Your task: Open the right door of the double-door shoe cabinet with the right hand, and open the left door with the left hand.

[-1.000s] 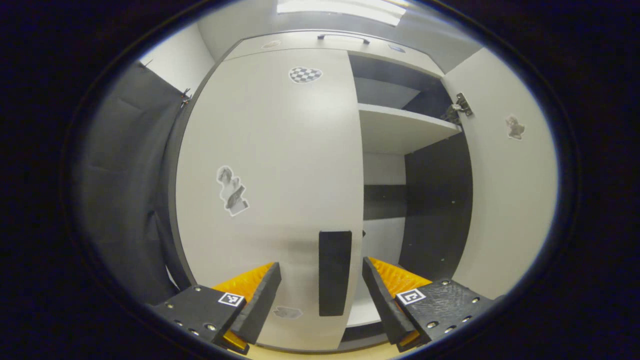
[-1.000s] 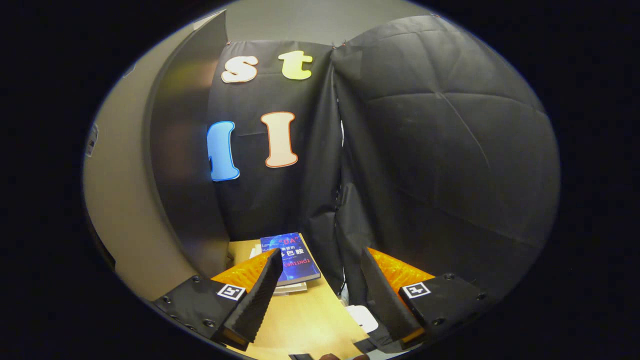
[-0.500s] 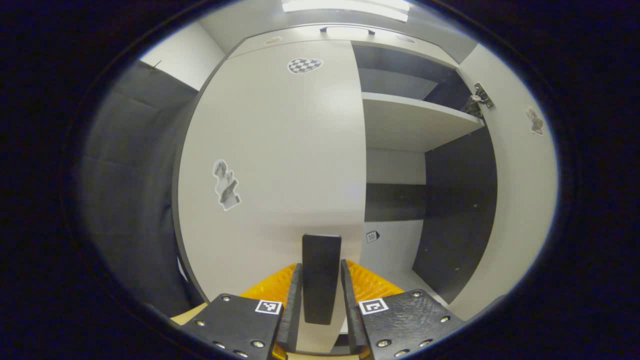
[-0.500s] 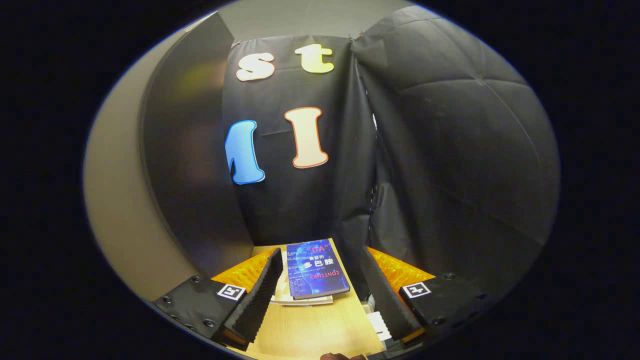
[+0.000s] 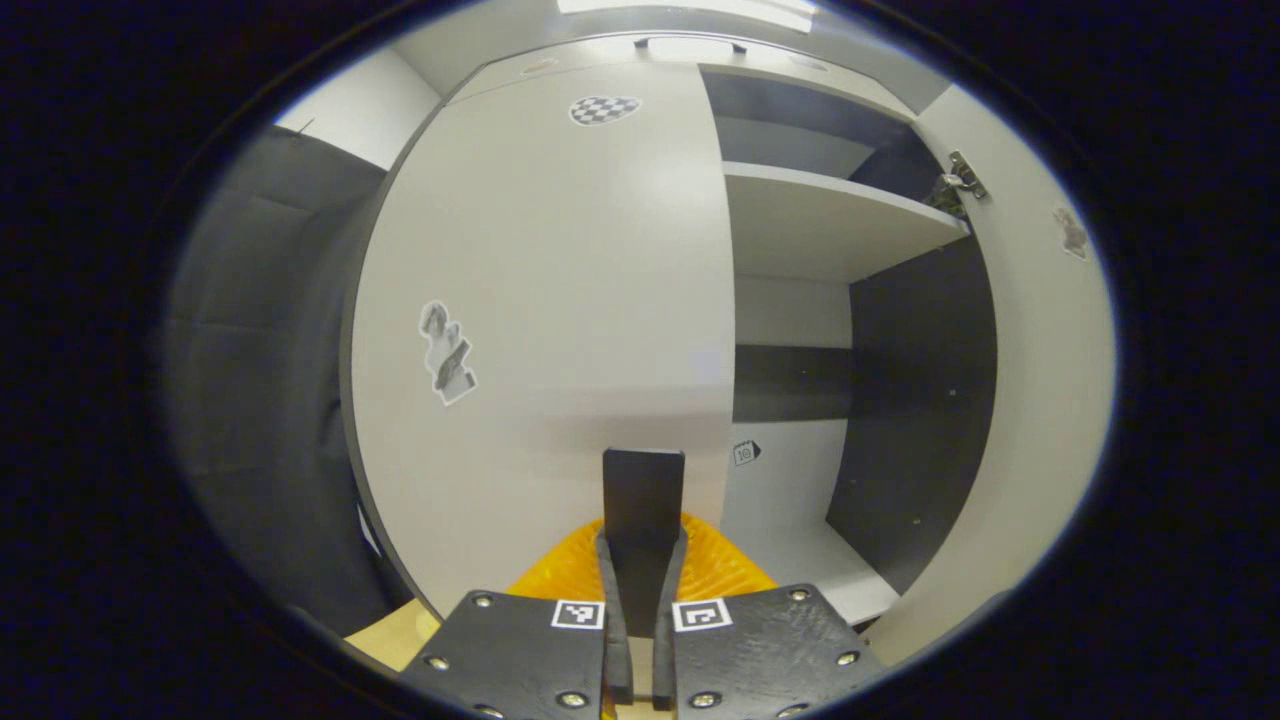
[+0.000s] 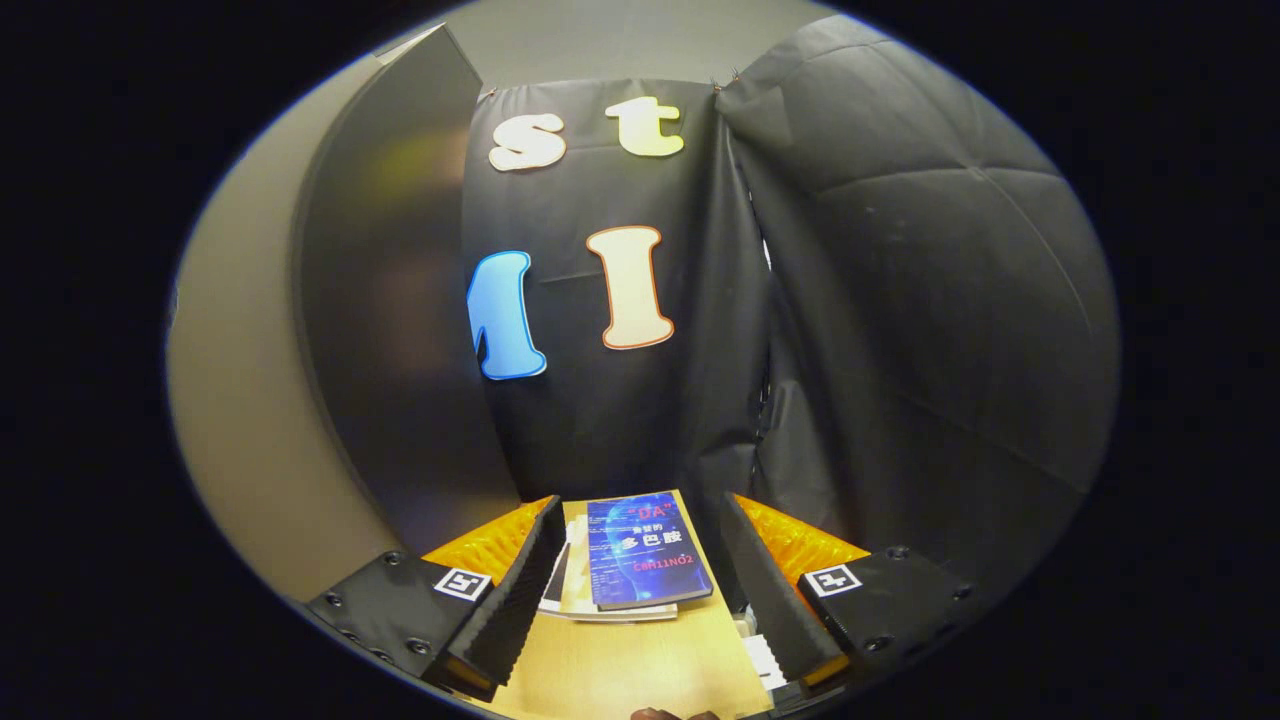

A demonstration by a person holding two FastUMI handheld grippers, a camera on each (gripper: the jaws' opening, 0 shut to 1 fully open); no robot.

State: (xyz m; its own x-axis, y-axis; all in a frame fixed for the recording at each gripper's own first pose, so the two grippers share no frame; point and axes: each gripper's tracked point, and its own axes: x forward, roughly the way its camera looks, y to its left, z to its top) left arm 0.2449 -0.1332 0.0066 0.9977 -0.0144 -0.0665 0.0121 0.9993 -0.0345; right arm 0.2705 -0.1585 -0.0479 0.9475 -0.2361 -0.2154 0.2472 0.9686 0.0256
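- The upright black handle [image 5: 643, 505] of the closed left door [image 5: 545, 300] is clamped dead ahead by the left gripper [image 5: 638, 640].
- The right gripper [image 6: 635, 590] is held spread and empty, aimed away from the cabinet.

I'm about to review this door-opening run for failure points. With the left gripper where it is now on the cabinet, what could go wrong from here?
1. The left gripper pinches only the lower part of the slim black handle; it might slip off once the pull starts.
2. The left door looks fully shut, so a pull that ignores its hinge arc could twist the handle.
3. The open right gripper hangs over a stack of books by the right door and could bump them.
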